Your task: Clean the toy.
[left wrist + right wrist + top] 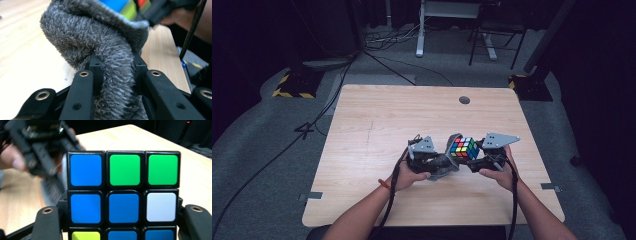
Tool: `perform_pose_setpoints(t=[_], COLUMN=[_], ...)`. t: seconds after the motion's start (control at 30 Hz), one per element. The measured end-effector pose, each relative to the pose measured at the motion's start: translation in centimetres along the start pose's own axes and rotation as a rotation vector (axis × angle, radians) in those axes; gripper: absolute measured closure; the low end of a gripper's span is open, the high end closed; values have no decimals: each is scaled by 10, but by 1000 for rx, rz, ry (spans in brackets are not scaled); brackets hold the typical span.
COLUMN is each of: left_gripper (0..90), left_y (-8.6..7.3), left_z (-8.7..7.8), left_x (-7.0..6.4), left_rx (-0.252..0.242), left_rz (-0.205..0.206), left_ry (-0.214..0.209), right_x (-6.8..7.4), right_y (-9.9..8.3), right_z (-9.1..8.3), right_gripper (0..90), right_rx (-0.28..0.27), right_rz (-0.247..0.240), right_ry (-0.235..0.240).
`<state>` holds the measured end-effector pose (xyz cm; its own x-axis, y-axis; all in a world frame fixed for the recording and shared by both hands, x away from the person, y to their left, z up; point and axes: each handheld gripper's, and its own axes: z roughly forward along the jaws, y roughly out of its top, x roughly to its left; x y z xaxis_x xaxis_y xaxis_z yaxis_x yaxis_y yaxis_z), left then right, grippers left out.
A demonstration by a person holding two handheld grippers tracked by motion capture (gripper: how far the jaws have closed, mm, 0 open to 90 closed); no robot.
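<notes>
A multi-coloured puzzle cube (464,148) is held just above the wooden table (377,125), near its front middle. My right gripper (478,156) is shut on it from the right. In the right gripper view the cube (123,192) shows a mostly blue and green face between the jaws of the right gripper (122,220). My left gripper (443,163) is shut on a grey fuzzy cloth (452,150), which is pressed against the cube's left side. In the left gripper view the cloth (110,55) bulges from the left gripper (116,66) and covers most of the cube (122,5).
A round cable hole (464,100) sits near the table's far edge. Cables (337,90) run over the grey carpet at the left. Yellow-and-black stand bases (292,87) flank the table's far corners. A desk leg (419,30) and a chair (497,35) stand behind.
</notes>
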<state>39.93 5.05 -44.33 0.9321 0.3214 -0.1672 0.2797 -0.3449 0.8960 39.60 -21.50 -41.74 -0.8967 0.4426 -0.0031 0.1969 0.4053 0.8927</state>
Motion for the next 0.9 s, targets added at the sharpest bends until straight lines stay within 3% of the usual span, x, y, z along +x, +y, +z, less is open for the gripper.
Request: perform_pose_setpoints(t=[0.13,0.2,0.33,0.43,0.5,0.83,0.9], left_gripper=[710,709,710,710,710,713,713], left_y=[4,6,10,12,11,10,9], left_z=[-13,-17,-22,-16,-13,-9,-8], left_x=[6,4,2,-4,-4,-7,-6], left_rx=[-29,-21,-48,-31,-33,-4,20], left_rz=[0,38,43,67,54,47,53], left_ry=[38,61,44,38,36,-6,7], right_x=[5,7,7,10,13,8,4], right_y=[1,0,-3,-6,-7,-9,-10], right_z=[5,8,15,24,28,28,25], right_gripper=[337,337,337,337,336,337,336], right_rx=[33,57,132,174,197,248,241], right_rz=[-26,-35,-54,-72,-90,-77,-64], right_ry=[20,28,22,29,25,-25,-32])
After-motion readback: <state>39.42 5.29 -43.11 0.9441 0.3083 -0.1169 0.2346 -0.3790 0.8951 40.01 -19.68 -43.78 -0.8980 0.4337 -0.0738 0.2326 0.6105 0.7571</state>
